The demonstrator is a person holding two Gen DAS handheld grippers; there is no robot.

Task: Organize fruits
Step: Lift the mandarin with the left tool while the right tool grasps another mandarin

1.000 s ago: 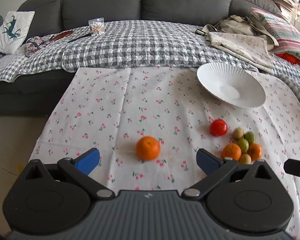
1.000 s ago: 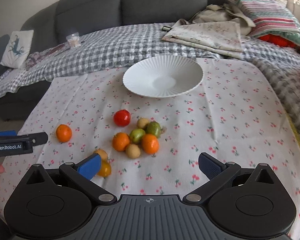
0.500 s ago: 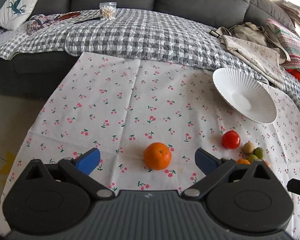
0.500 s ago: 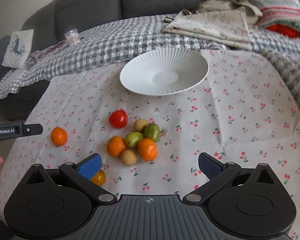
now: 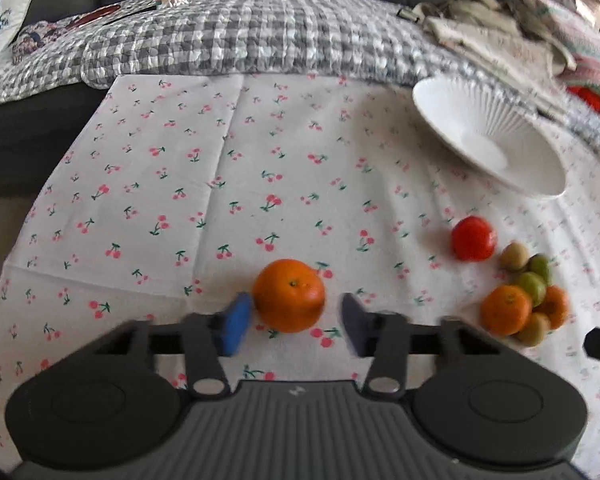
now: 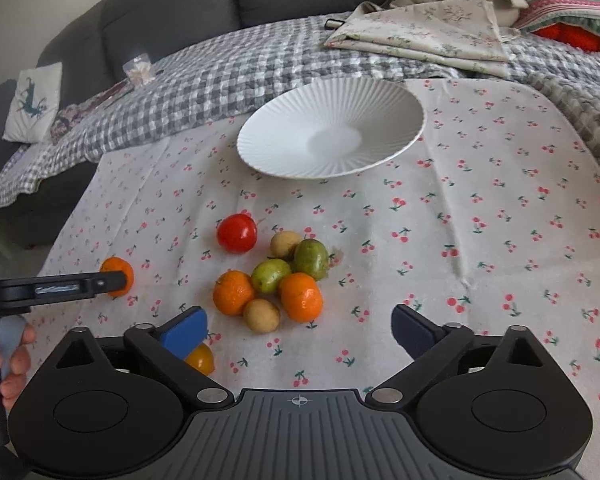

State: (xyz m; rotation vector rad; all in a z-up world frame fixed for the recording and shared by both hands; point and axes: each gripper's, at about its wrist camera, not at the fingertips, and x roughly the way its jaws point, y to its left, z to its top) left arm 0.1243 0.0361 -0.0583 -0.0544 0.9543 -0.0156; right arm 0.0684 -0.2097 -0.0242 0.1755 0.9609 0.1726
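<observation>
Broadly, a white tablecloth printed with small red cherries [image 6: 480, 220] covered the work surface, and behind it at twelve o'clock lay a grey-and-white checked quilt [image 6: 228, 80] over a dark grey sofa [image 6: 172, 12]. On the cloth, toward twelve o'clock in the right wrist view, sat a wide white ribbed ceramic bowl [image 6: 284, 160], holding nothing.

Below the bowl, near the centre of that view, a cluster of small fruit lay together: a round red tomato-like fruit [image 6: 236, 233] at the cluster's ten o'clock edge, slightly apart from the rest, then two green oval fruits [image 6: 310, 258], two small orange mandarins [image 6: 301, 297] and two tan round fruits [image 6: 261, 315], packed close and mostly touching. A small yellow-orange fruit [image 6: 201, 358] showed partly behind the right gripper's left pad.

The right gripper [image 6: 299, 330] hovered with its blue-padded fingers [image 6: 184, 332] spread wide and holding nothing, the cluster just ahead at eleven o'clock.

A lone, larger orange mandarin [image 5: 289, 295] lay well apart from the cluster, at nine o'clock from it. The left gripper [image 5: 294, 322] had its fingers [image 5: 236, 328] set on either side of this mandarin; the left pad looked to touch the peel while a slim gap remained at the right pad, so the jaws stood apart, not clamped. Motion blur softened that view.
</observation>
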